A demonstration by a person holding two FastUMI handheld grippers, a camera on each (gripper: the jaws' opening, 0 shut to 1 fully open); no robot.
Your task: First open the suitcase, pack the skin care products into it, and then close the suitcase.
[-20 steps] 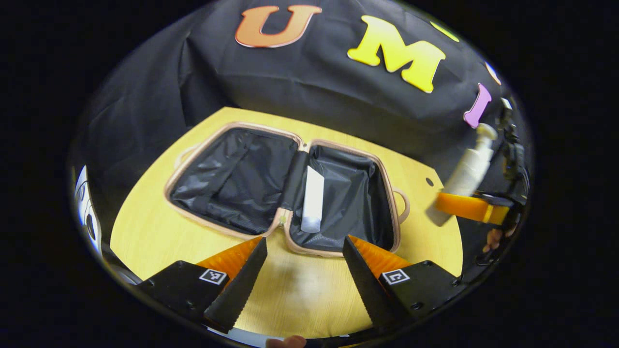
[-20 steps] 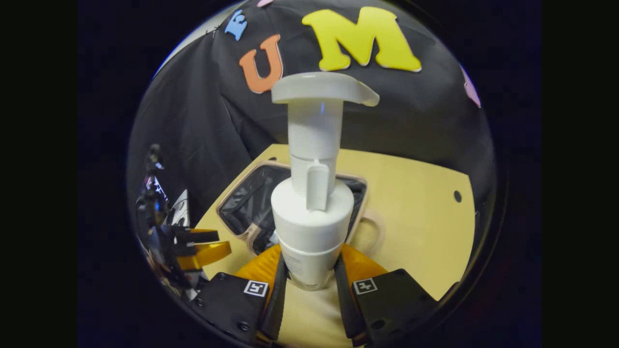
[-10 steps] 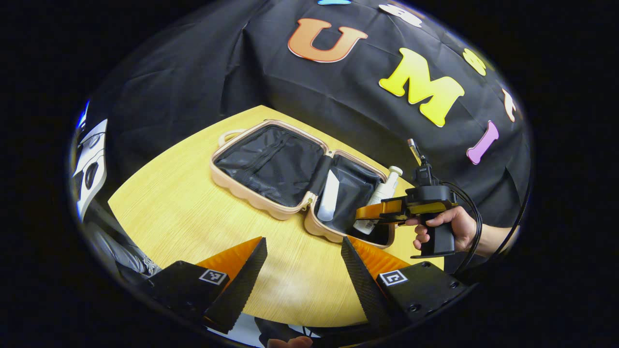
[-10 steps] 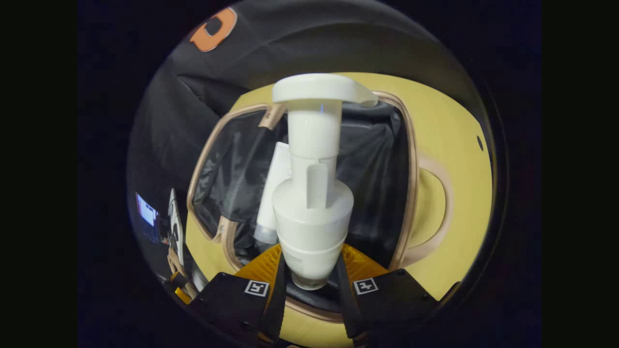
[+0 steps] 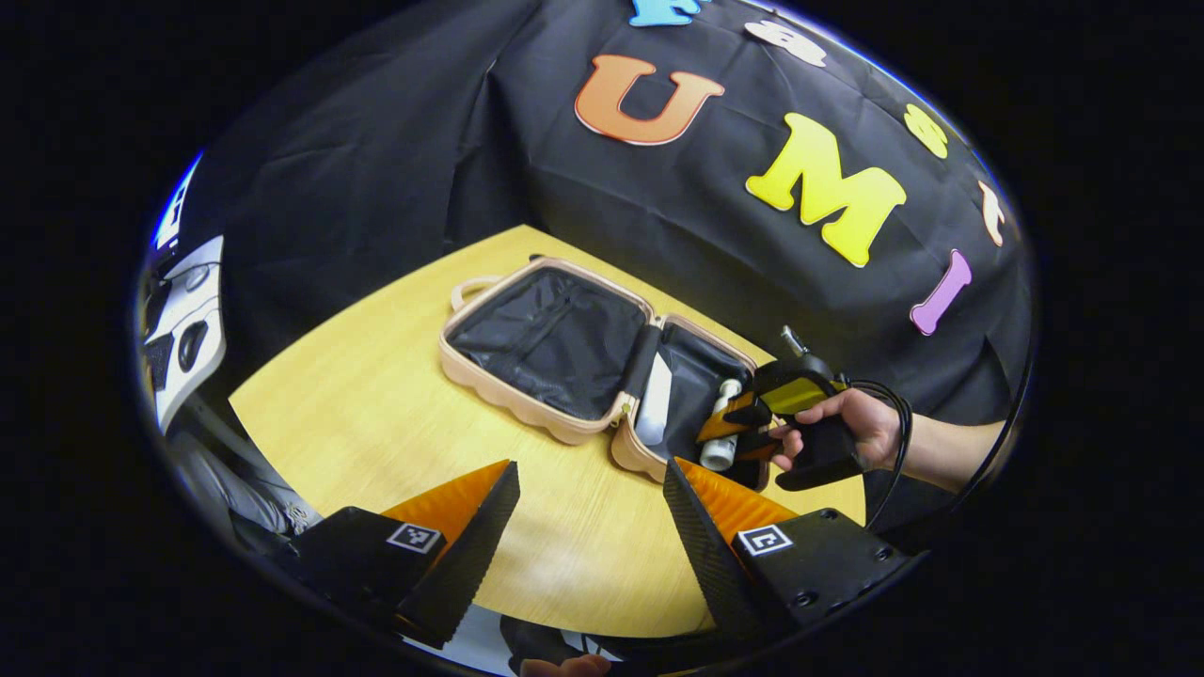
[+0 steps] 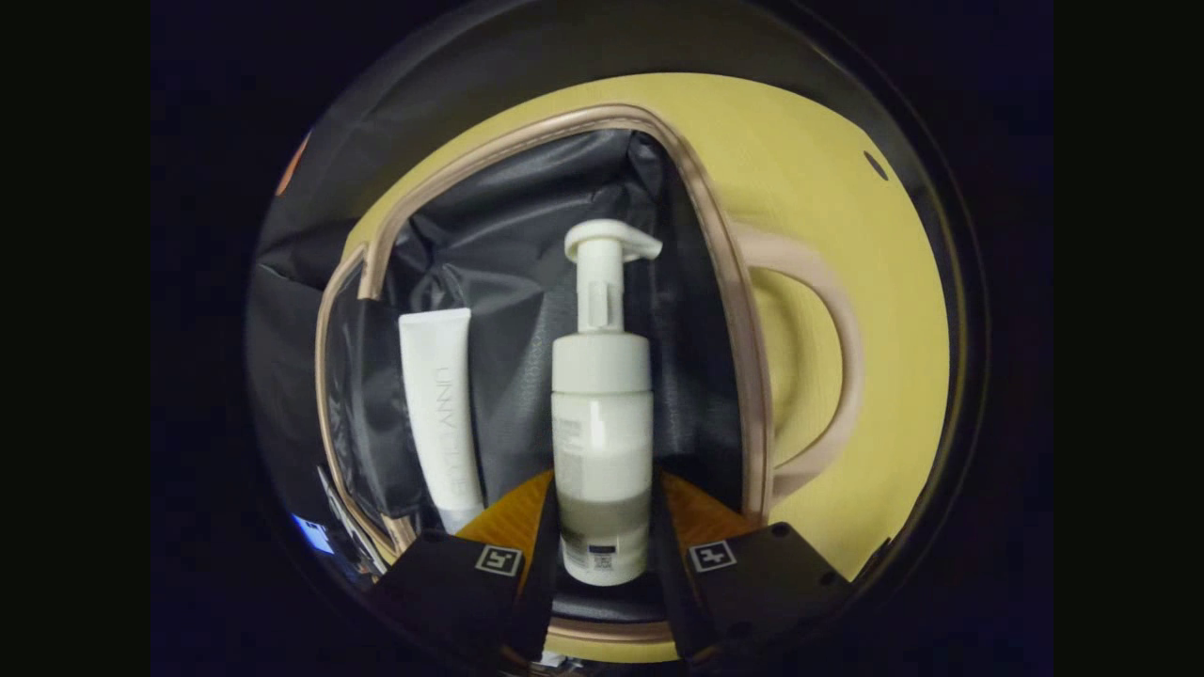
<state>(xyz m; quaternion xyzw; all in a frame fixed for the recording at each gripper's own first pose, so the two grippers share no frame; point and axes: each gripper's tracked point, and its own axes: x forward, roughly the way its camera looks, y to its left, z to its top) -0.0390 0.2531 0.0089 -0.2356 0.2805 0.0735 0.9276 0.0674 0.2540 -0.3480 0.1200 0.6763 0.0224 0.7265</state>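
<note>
The beige suitcase (image 5: 527, 409) lies open on the yellow table, both halves lined in black. A white tube (image 5: 656, 414) rests in the right half by the hinge. My right gripper (image 5: 729, 428), held by a hand (image 5: 861, 428), reaches into that half. In the right gripper view, the white pump bottle (image 6: 602, 414) lies flat on the lining beside the tube (image 6: 437, 404), pump pointing away. My right gripper (image 6: 604, 480) is shut on the bottle's lower body. My left gripper (image 5: 588, 527) hangs open over the table's near edge, nothing between its fingers.
The suitcase rim (image 6: 724, 282) and its beige handle (image 6: 837, 357) lie right of the bottle. The wooden table (image 5: 376, 404) has bare surface left of and in front of the case. A white device (image 5: 183, 329) stands off the table's left side.
The right gripper has lowered the pump bottle into the suitcase's right half, from tilted up to lying flat. The left gripper has drawn back from the case and stays open.
</note>
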